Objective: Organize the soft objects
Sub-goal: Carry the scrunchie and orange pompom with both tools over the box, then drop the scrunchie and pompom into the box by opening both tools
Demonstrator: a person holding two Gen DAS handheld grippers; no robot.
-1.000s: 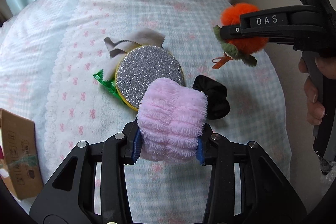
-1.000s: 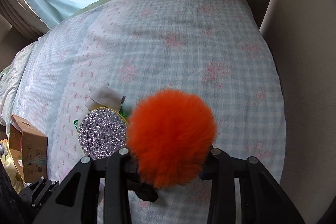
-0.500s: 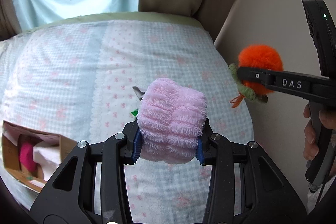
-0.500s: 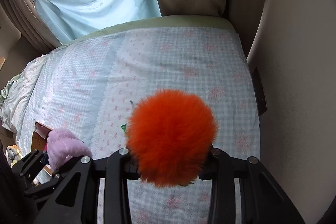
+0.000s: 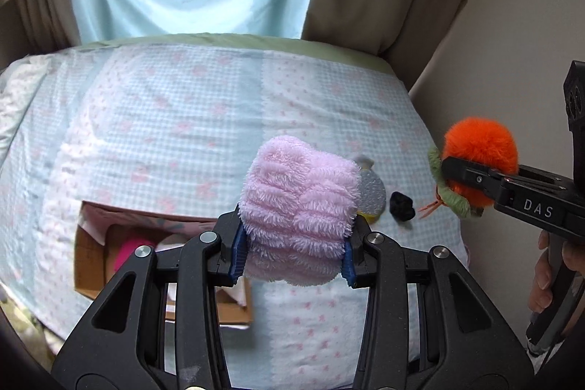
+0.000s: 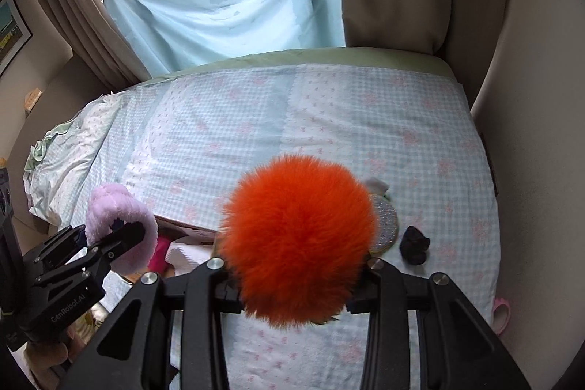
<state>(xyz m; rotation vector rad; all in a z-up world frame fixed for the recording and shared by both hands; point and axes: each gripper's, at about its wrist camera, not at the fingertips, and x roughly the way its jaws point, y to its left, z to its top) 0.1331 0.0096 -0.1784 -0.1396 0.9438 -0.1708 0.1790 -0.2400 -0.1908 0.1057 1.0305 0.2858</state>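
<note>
- Gripping a pink fuzzy cloth [image 5: 298,207], the left tool [image 5: 290,245] holds it above the bed [image 5: 182,119]; "GenRobot.AI" reads on its body in the right wrist view.
- Clamped in the right tool [image 6: 292,275] is an orange pompom [image 6: 298,240]; "DAS" shows on that tool's arm.
- Below, a cardboard box [image 5: 89,265] is half hidden, with something magenta inside.
- Farther on lie a glittery disc [image 5: 373,194], mostly covered, and a black scrunchie [image 5: 401,205].
</note>
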